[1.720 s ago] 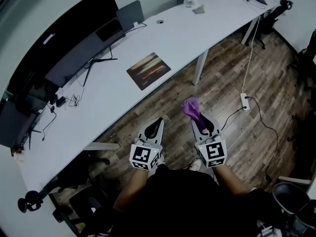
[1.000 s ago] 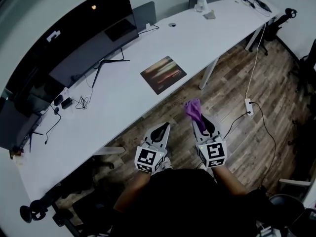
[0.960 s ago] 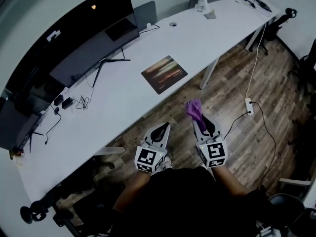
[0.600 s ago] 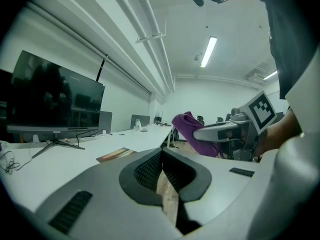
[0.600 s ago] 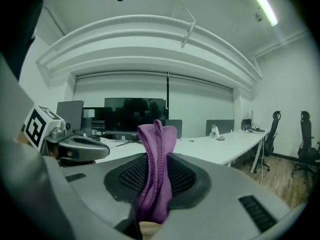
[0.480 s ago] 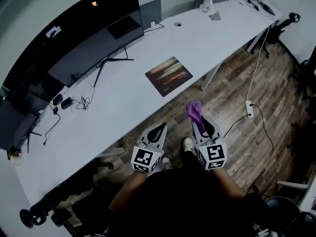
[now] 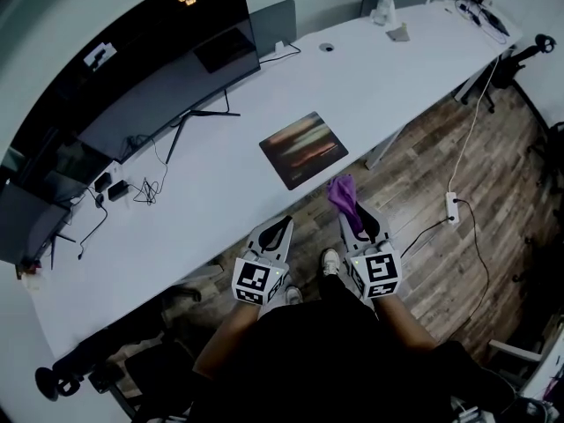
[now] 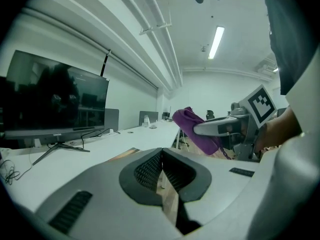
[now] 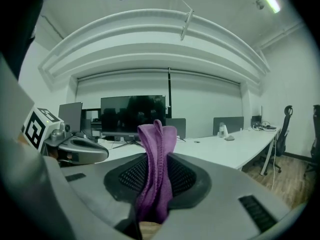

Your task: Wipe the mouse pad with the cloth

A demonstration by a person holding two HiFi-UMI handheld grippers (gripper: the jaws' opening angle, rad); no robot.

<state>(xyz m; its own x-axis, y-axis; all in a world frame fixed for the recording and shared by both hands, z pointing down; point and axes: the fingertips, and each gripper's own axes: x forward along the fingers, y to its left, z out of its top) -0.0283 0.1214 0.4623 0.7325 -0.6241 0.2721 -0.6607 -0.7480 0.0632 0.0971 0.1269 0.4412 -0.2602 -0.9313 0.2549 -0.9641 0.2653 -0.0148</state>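
Note:
A dark mouse pad [image 7: 303, 148] with a streaked orange pattern lies near the front edge of the long white desk [image 7: 220, 170]. My right gripper [image 7: 355, 221] hangs over the wooden floor just short of the desk, shut on a purple cloth [image 7: 342, 195] that sticks up past its tips; the cloth [image 9: 156, 171] fills the jaws in the right gripper view. My left gripper [image 7: 278, 231] is beside it at the desk edge, shut with nothing in it. From the left gripper view the purple cloth [image 8: 195, 130] shows to the right.
A wide dark monitor [image 7: 150, 86] stands at the back of the desk with cables [image 7: 141, 188] to its left. A bottle [image 7: 382, 7] sits at the far end. A power strip [image 7: 455, 210] and cord lie on the floor to the right.
The view has shifted closer to the desk: the mouse pad now lies nearer the grippers. Both grippers keep their pose, the cloth still held in the right one.

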